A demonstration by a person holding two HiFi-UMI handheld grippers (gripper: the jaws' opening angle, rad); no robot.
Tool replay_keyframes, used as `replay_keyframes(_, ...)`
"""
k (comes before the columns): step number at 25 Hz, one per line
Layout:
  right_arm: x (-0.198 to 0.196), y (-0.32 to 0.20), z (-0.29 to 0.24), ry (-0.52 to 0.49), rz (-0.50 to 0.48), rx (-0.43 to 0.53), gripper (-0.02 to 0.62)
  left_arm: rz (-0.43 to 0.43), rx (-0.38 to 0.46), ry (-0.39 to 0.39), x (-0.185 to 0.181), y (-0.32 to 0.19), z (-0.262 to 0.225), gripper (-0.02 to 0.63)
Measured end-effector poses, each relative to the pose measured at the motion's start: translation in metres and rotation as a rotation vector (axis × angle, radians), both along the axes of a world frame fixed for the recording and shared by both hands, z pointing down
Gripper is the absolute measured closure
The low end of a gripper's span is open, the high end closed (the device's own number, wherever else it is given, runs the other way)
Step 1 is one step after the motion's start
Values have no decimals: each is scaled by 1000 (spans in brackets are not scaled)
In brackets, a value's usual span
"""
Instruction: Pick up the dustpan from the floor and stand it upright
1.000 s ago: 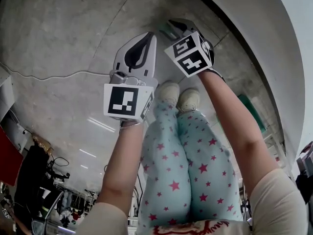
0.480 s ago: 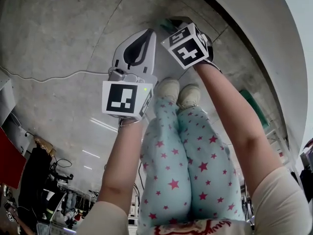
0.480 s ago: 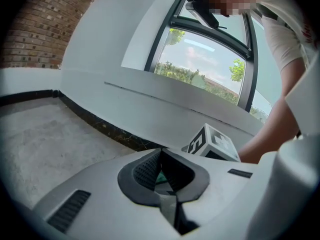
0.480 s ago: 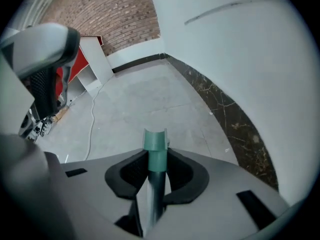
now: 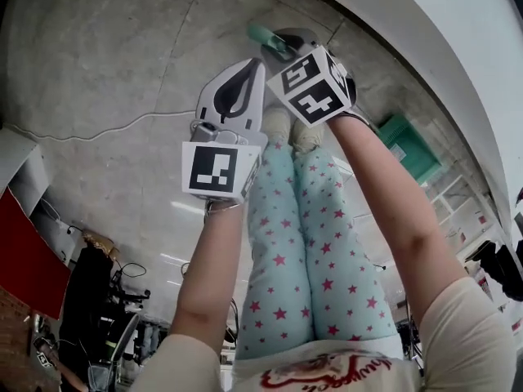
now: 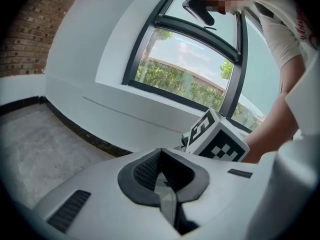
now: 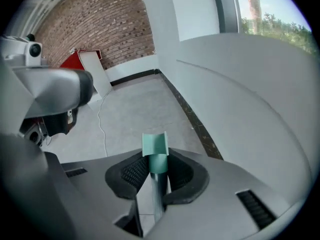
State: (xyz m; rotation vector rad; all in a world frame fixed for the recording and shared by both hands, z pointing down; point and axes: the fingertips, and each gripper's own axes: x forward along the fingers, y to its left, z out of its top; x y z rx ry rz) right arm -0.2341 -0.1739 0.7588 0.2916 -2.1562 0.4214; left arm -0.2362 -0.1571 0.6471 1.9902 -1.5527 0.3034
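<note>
Dustpan [image 7: 154, 145] shows only as its handle: a thin metal shaft with a teal end cap. It sits between the jaws of the right gripper [image 7: 156, 159], which are closed on the shaft at a narrow gap. In the right gripper view the shaft runs from 6 o'clock to 12 o'clock along the line of the jaws, not across them, and the cap pokes out past their tips. In the head view the same teal end [image 5: 265, 37] sticks out at 11 o'clock from the right gripper [image 5: 286, 49], above the concrete floor [image 5: 98, 55].

The left gripper [image 6: 161, 151] has its jaws together with nothing between them. It hangs just beside the right one, at about 8 o'clock from it in the head view [image 5: 249, 68], so the right hand alone carries the load.

Standing the dustpan up probably turns on that long axis: the shaft has to come vertical with the pan end down.

The pan itself is in no view, hidden behind the gripper bodies and the person's arms. Whether it is clear of the floor cannot be told, nor which way its mouth faces.
</note>
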Motion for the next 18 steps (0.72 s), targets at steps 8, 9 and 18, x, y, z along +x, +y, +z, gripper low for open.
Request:
replay_keyframes(8, 45, 2, -68, -24, 32, 12, 495, 83, -21, -14, 41, 2, -49, 586)
replay_keyframes(9, 49, 4, -76, -25, 35, 18, 495, 91, -18, -11, 45, 2, -56, 586)
replay_keyframes(18, 92, 18, -144, -46, 98, 60, 495, 134, -14, 36, 79, 20, -109, 586)
